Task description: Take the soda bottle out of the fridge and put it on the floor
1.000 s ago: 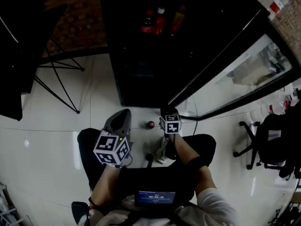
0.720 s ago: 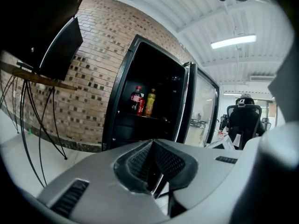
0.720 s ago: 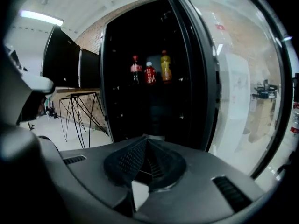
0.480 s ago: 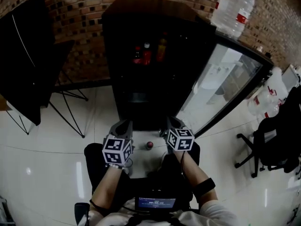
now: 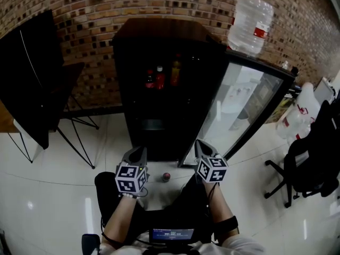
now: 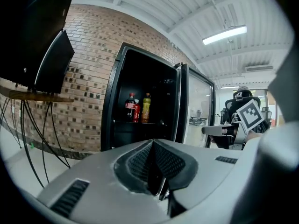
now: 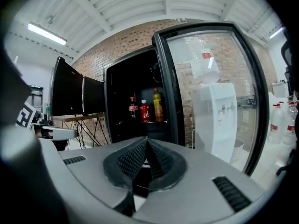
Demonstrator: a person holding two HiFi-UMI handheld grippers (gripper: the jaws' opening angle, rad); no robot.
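- Both our forearms reach straight out from the body, roughly parallel. The left gripper (image 5: 140, 152) and right gripper (image 5: 201, 144) are side by side and well apart.
- Both point at the fridge (image 5: 159, 41), close to level with a slight dip. The tips stop short of the cabinet.
- The marker cubes face up at the head camera: left cube (image 5: 130, 178), right cube (image 5: 212, 169). The right one sits a bit further forward.
- On the left gripper (image 6: 152, 143) the tongs are pressed together. The mesh pads meet and it is empty.
- On the right gripper (image 7: 146, 142) it's the same: tongs pressed together, empty.
- We read the small red cap on the floor (image 5: 53, 169) as the soda bottle (image 5: 166, 177) seen from above. Its body is too dark to resolve.
- It stands outside the fridge, between and below the two grippers, touching neither.
- The fridge shelf holds three bottles in a row: a dark cola bottle (image 7: 133, 108), a red bottle (image 7: 144, 111) with a white cap, and a yellow bottle (image 7: 158, 105).
- The glass door (image 5: 239, 105) is swung open to the right. In the head view the right gripper sits near its lower edge.
- A water jug (image 5: 249, 23) lies on the fridge's top right corner, with a brick wall (image 5: 95, 4) behind.
- A black panel (image 5: 26, 73) stands at left and an office chair (image 5: 303, 163) at right.
- A black band (image 5: 226, 224) wraps our right forearm near the elbow. A small screen (image 5: 172, 232) sits at the chest.
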